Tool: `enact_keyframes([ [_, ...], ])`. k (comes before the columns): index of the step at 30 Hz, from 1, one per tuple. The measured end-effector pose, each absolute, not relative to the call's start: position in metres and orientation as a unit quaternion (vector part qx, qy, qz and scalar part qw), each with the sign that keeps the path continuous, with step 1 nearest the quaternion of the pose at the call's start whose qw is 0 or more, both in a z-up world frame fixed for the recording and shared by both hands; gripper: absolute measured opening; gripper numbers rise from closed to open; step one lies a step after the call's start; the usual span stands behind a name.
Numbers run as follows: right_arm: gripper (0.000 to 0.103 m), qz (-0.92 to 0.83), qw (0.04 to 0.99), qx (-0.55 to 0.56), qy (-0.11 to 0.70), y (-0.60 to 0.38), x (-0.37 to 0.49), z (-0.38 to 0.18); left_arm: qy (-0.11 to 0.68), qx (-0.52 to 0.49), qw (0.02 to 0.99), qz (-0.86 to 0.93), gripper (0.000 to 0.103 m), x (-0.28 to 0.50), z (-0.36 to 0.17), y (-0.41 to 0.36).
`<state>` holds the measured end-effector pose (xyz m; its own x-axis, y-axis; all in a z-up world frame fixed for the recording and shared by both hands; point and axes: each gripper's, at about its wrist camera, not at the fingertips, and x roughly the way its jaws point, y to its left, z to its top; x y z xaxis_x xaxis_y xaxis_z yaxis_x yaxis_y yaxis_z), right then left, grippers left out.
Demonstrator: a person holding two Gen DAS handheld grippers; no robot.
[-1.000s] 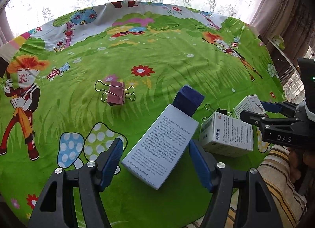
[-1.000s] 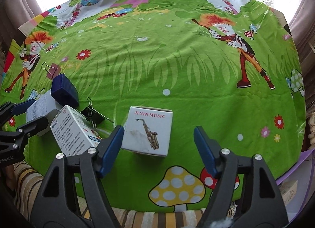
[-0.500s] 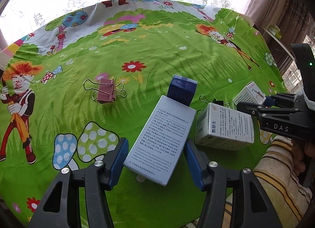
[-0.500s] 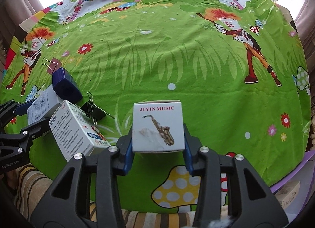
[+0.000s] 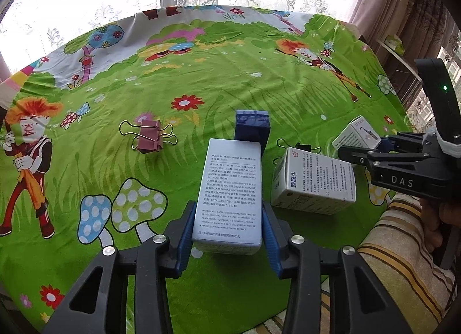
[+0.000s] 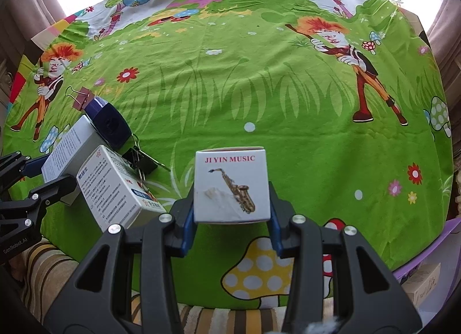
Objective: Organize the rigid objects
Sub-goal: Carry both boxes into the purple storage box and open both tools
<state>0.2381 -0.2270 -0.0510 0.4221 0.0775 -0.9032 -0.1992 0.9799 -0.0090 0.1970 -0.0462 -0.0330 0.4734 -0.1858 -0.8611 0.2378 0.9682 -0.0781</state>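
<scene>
Binder clip [image 5: 149, 135] left of tall box [image 5: 229, 189], medicine box [image 5: 314, 181] right

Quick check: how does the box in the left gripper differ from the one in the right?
The long grey box in the left gripper is tall, narrow and covered in small print; the saxophone box in the right gripper is near-square, white, with a picture and red lettering. Both are clamped between blue pads.
</scene>
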Motion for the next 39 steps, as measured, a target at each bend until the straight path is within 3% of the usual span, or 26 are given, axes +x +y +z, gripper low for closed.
enact_keyframes([
  [17,0.045,0.063,0.861,-0.071,0.499,-0.238,0.208,-0.026,0.462,0.002,0.882,-0.091,0.043,0.172,0.002,-0.043],
  [39,0.045,0.044,0.895,-0.04,0.442,-0.278,0.147,0.023,0.427,0.014,0.887,-0.175,0.043,0.118,0.05,-0.123],
])
